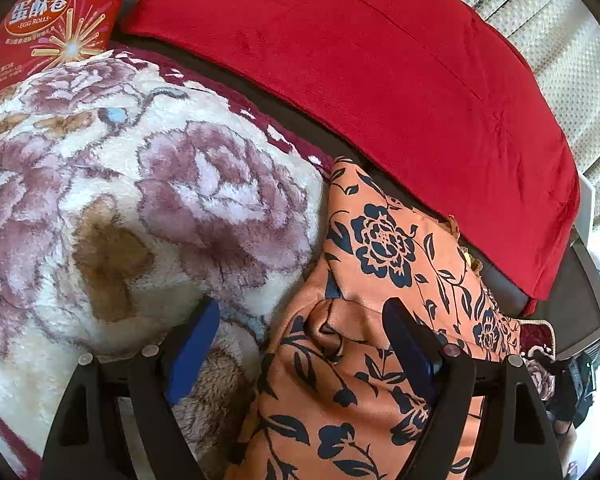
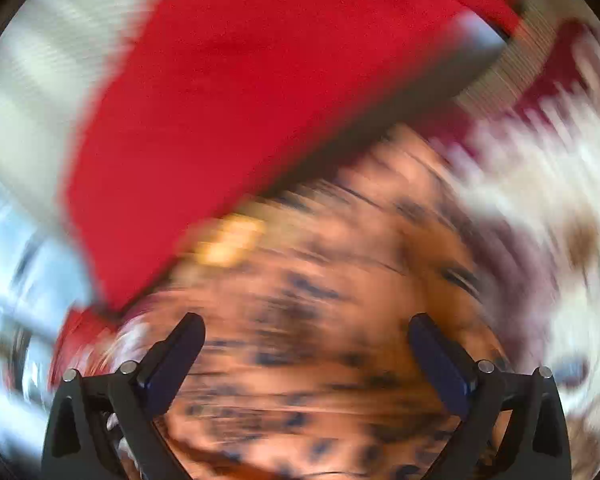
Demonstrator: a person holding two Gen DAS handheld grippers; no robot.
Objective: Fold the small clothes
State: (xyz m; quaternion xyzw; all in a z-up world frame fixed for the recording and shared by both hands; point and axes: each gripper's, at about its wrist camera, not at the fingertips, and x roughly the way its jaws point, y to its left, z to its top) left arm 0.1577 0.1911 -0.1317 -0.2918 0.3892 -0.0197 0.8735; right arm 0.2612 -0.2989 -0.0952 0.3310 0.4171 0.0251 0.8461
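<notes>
**Q:** While you hold both tools over the bed, where is the garment?

**A:** Your left gripper [image 1: 300,320] hangs with its two dark, blue-padded fingers spread wide, holding nothing. Between and ahead of them lies the small orange garment with a navy flower print [image 1: 380,280], crumpled, with a raised fold just inside your right-hand finger. Its left edge touches a fluffy cream blanket with mauve roses [image 1: 120,200], which fills the left of the left wrist view. Behind both lies a folded red fleece blanket [image 1: 360,72]. A red egg-roll box [image 1: 48,20] stands at the upper left, and pale dotted curtains [image 1: 560,40] show at the upper right.

**Q:** And your other hand?

**A:** Your right gripper [image 2: 306,340] is also spread wide and empty. Its view is heavily smeared by motion. You can still make out the orange flowered cloth [image 2: 320,300] filling the space between the fingers, the red fleece [image 2: 240,80] above it, and the cream blanket [image 2: 540,200] to the right. Finer detail cannot be told.
</notes>
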